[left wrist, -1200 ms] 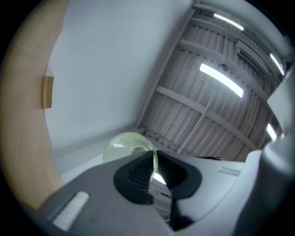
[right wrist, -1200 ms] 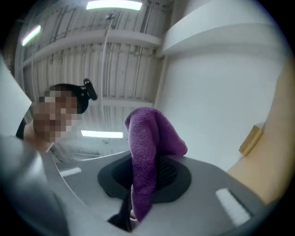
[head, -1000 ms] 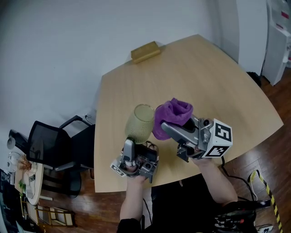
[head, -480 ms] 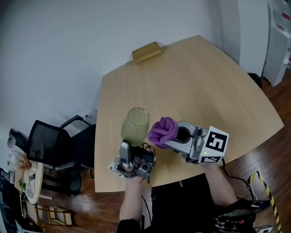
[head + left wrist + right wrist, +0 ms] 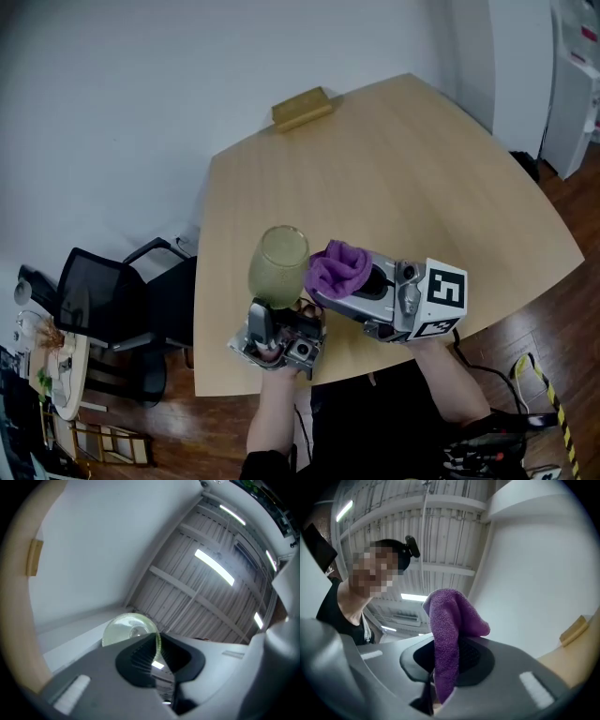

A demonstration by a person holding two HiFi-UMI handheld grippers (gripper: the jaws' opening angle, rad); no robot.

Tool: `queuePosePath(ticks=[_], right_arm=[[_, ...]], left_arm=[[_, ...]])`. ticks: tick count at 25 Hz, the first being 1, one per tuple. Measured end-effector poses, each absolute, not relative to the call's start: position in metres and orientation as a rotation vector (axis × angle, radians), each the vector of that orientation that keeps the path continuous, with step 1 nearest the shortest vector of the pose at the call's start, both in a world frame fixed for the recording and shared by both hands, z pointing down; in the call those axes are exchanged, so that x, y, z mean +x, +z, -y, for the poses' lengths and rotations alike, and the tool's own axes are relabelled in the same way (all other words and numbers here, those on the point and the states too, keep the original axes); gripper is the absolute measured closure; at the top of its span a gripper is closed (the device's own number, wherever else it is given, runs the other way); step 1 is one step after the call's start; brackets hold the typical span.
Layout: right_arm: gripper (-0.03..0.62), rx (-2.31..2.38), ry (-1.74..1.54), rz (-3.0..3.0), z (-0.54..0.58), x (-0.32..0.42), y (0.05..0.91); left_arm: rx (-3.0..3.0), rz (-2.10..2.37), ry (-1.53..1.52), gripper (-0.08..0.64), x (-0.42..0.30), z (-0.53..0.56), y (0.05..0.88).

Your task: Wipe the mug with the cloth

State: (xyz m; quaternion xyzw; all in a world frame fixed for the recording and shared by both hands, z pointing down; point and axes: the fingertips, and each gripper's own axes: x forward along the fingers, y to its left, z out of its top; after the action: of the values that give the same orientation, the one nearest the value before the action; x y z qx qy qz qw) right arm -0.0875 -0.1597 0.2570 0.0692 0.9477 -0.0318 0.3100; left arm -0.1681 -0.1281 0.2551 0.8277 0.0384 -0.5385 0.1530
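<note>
**Desk:** Where was the mug at that moment?

**Operator:** I had it up off the table (image 5: 394, 169), over the near edge. The left gripper (image 5: 282, 309) pointed steeply upward. In the left gripper view, the jaws (image 5: 157, 652) were clamped on the thin wall of the yellow-green glass mug (image 5: 127, 627). The glass edge ran straight down between the two ribbed pads, and the round body bulged out past the left pad.

**Desk:** And the cloth?

**Operator:** It was pinched in the right gripper (image 5: 327, 284). Its own view showed the jaws (image 5: 440, 667) closed tight on the purple cloth (image 5: 450, 630). A folded hump of the cloth stood up above the pads, and a strip hung down through them.

**Desk:** How close were the two?

**Operator:** From the head view, the cloth (image 5: 339, 267) sat right against the right side of the mug (image 5: 278, 265), about halfway up. I couldn't tell whether it was pressing on the glass or only just beside it. The right gripper came in from the right, tilted upward, with its marker cube (image 5: 439, 298) trailing toward me.

**Desk:** Anything else on the table?

**Operator:** Only a tan block (image 5: 302, 106) at the far edge, well apart from both grippers.
</note>
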Motion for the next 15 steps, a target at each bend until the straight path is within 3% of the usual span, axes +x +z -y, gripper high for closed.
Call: queuePosePath(ticks=[7, 10, 15], right_arm=[[0.537, 0.079, -0.064, -2.769, 0.165, -0.108, 0.31], [0.537, 0.097, -0.388, -2.499, 0.199, -0.064, 0.288], [0.537, 0.515, -0.881, -1.89, 0.208, -0.015, 0.246]], left_arm=[[2.514, -0.056, -1.473, 0.517, -0.172, 0.119, 0.262], [2.651, -0.068, -1.391, 0.518, -0.171, 0.107, 0.269], [2.812, -0.102, -1.316, 0.518, -0.155, 0.094, 0.256]])
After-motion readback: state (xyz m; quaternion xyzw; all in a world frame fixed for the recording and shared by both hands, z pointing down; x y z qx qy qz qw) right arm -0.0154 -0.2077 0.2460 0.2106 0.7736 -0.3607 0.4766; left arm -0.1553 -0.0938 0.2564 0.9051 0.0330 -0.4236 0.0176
